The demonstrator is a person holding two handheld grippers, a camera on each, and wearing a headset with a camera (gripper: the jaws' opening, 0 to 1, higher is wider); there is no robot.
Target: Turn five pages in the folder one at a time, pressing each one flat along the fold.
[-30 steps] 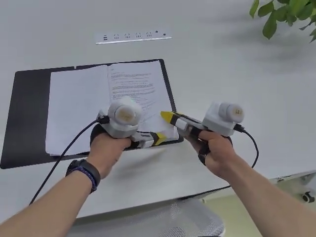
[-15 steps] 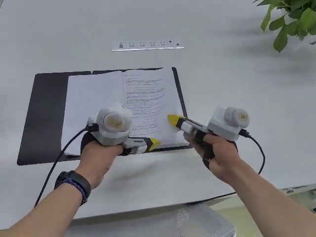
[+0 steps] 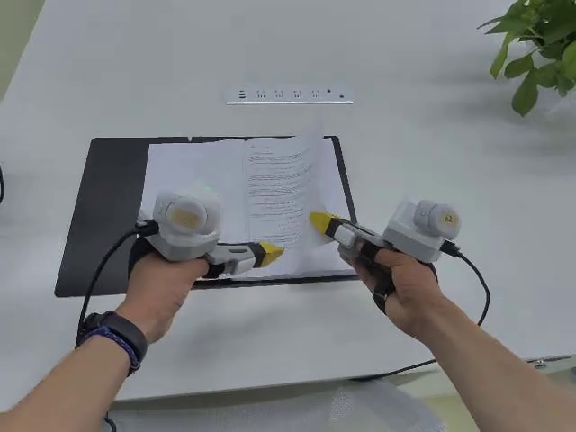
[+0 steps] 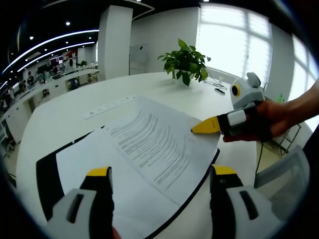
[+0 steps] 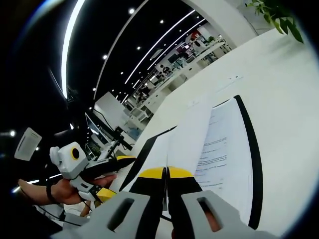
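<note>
Black folder (image 3: pixel 108 216) lies open mid-frame in head view on the white counter (image 3: pixel 432 135), w/ white sheets spread over its centre and right half. R gripper (image 3: pixel 319 220) is just right of centre, yellow tips at the right-hand edge of the printed page (image 3: pixel 288 193). In right gripper view the R gripper (image 5: pixel 167 173) has its jaws pinched together at bottom centre, w/ the page (image 5: pixel 188 132) edge running down between them, so it grips that sheet, which rises clear of the printed sheet to its right. L gripper (image 3: pixel 267 254) is lower left of centre in head view, at the folder's near edge, pointing right. In left gripper view the L gripper (image 4: pixel 162 172) has its jaws wide apart at the bottom of the frame, w/ the pages lying beyond them. The R gripper (image 4: pixel 202 128) comes in from the right there, tip at the page's edge. Power strip (image 3: pixel 288 94) at top centre of head view, beyond the folder. Plant (image 3: pixel 540 36) in upper right corner. Watch (image 3: pixel 112 331) on the wrist at lower left.
</note>
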